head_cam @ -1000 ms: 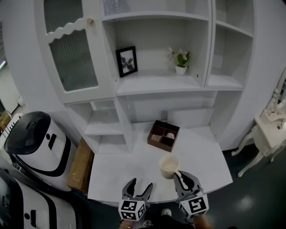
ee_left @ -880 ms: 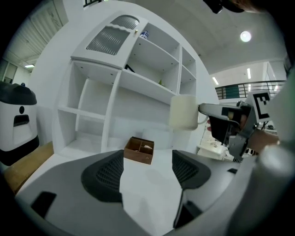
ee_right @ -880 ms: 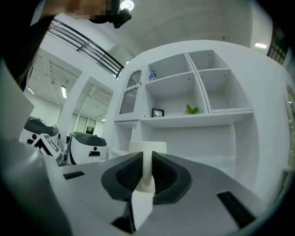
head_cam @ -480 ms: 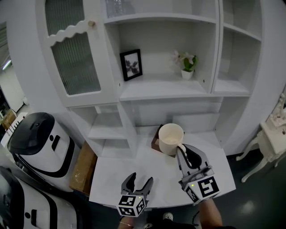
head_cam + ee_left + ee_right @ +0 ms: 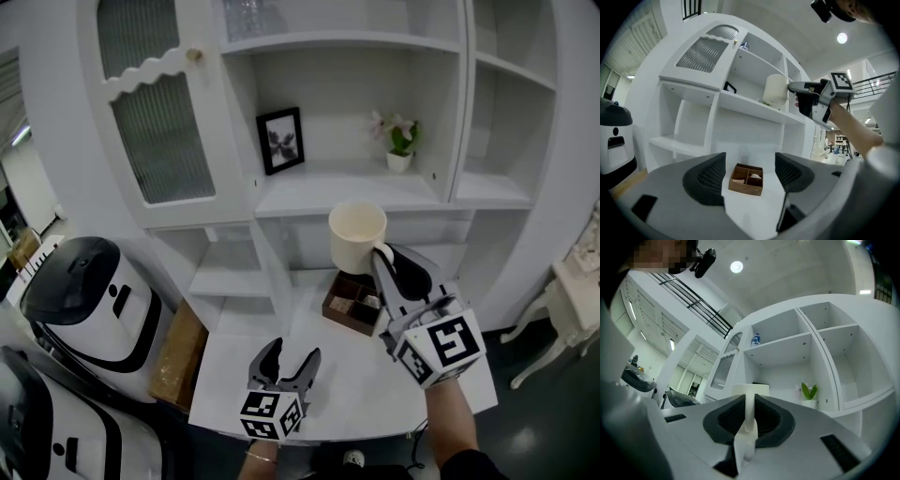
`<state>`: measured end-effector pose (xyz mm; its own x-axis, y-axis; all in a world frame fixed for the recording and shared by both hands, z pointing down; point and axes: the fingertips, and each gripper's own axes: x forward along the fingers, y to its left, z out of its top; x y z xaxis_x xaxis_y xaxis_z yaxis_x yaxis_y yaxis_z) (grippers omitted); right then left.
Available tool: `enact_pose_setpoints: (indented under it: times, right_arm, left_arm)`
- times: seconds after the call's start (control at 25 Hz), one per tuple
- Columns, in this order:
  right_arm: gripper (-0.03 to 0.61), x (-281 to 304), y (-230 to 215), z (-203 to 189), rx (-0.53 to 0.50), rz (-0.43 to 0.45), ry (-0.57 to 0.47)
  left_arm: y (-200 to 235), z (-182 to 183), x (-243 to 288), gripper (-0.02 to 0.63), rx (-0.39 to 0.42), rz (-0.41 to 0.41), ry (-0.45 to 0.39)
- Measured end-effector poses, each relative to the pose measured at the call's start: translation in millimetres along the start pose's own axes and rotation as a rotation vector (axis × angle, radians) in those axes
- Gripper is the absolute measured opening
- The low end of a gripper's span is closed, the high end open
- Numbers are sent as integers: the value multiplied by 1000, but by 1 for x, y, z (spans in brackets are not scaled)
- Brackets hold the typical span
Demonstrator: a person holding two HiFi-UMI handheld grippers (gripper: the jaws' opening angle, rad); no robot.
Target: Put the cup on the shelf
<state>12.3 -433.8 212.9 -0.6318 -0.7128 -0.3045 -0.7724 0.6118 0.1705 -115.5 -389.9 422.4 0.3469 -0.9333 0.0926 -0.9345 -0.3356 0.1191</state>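
Note:
A cream cup (image 5: 357,236) hangs in the air in front of the white shelf unit, just below its middle shelf (image 5: 328,185). My right gripper (image 5: 386,258) is shut on the cup's handle (image 5: 749,409); the handle is pinched between the dark pads. The left gripper view shows the cup (image 5: 775,90) level with that shelf. My left gripper (image 5: 287,367) stands open over the white tabletop (image 5: 244,370), nothing between its fingers.
On the middle shelf stand a black picture frame (image 5: 280,140) and a small potted plant (image 5: 400,145). A brown divided box (image 5: 353,302) sits on the tabletop under the cup. A white and black machine (image 5: 89,309) stands at the left. A glazed cabinet door (image 5: 159,112) is closed.
The right gripper has lifted the cup from just above the tabletop up toward the middle shelf. The left gripper has hardly moved.

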Motion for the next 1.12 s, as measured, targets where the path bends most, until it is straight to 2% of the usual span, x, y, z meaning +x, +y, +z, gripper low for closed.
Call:
enact_pose_setpoints:
  times: [0.16, 0.52, 0.72, 1.12]
  right_arm:
    - [52, 27, -17, 9, 28, -1, 0]
    - [52, 88, -42, 8, 70, -2, 72]
    - [52, 118, -50, 9, 58, -6, 95]
    - [54, 164, -70, -4, 93, -39, 156]
  left_arm:
    - [2, 3, 0, 313, -14, 11, -5]
    - [21, -2, 0, 313, -27, 79, 4]
    - [30, -5, 2, 313, -43, 102, 9]
    - [46, -10, -3, 313, -71, 150, 4]
